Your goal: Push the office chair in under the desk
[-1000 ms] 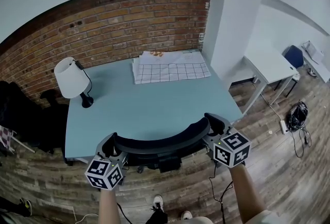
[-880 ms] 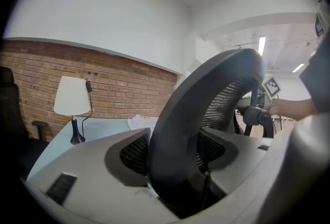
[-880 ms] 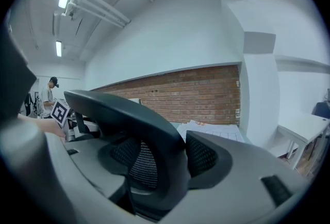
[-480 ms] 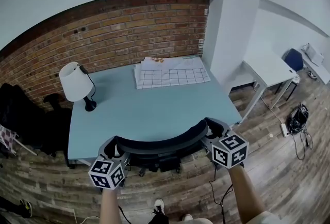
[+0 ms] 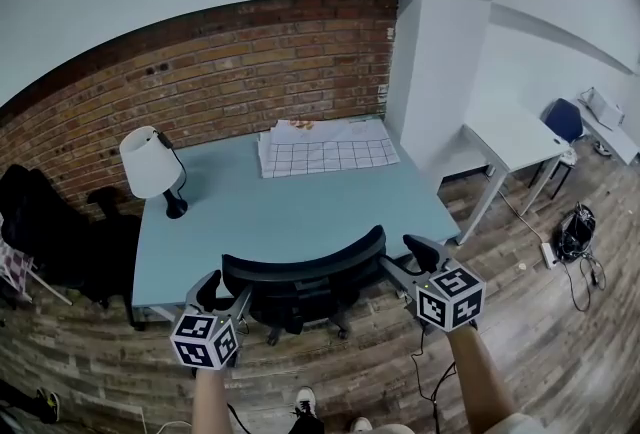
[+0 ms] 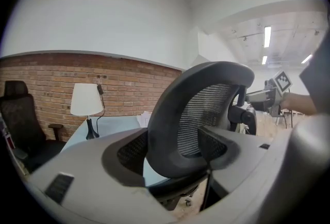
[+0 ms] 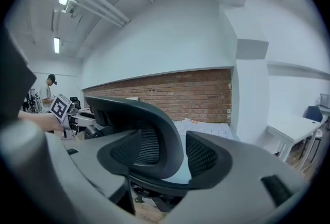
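Observation:
The black mesh office chair (image 5: 300,270) stands with its seat under the light-blue desk (image 5: 290,202) and its curved backrest at the desk's near edge. My left gripper (image 5: 222,294) sits at the backrest's left end. In the left gripper view the backrest rim (image 6: 206,109) lies between the left gripper (image 6: 172,148) jaws, which are opening. My right gripper (image 5: 405,257) is open just off the backrest's right end. In the right gripper view the rim (image 7: 149,120) stands between the right gripper (image 7: 170,150) pads, with a gap on its right side.
A white lamp (image 5: 150,162) and gridded papers (image 5: 325,147) sit on the desk by the brick wall. A black chair (image 5: 40,222) stands left. A white pillar (image 5: 435,82), a white table (image 5: 515,137) and floor cables (image 5: 575,227) are to the right.
The chair has rolled forward, farther under the desk. Both grippers, which closed on the backrest ends a second ago, have let go and now sit slightly behind them.

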A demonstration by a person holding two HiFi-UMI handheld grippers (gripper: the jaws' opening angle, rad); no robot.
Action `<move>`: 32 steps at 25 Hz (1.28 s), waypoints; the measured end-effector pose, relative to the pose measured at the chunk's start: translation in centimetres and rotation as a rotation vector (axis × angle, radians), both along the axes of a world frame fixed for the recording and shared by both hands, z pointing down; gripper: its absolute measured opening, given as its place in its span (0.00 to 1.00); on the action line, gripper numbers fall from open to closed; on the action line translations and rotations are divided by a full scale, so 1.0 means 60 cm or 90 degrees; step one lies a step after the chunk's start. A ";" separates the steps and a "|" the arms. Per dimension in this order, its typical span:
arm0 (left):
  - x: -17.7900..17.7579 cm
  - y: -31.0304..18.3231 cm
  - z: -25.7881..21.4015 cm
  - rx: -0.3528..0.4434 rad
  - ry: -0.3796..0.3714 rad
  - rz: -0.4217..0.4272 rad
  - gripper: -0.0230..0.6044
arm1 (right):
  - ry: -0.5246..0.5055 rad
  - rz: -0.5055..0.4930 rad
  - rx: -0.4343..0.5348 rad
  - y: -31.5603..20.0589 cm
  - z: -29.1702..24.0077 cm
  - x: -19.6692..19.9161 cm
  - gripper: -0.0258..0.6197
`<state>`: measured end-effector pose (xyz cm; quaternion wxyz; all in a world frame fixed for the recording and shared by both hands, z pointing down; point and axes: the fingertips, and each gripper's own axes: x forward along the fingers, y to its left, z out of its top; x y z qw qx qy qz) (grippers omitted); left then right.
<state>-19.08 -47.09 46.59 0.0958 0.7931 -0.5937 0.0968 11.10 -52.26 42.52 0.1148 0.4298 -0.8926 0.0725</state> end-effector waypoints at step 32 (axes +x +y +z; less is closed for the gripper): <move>0.206 0.358 -0.177 0.143 -0.012 0.078 0.46 | -0.052 -0.044 0.082 0.369 -0.128 0.085 0.35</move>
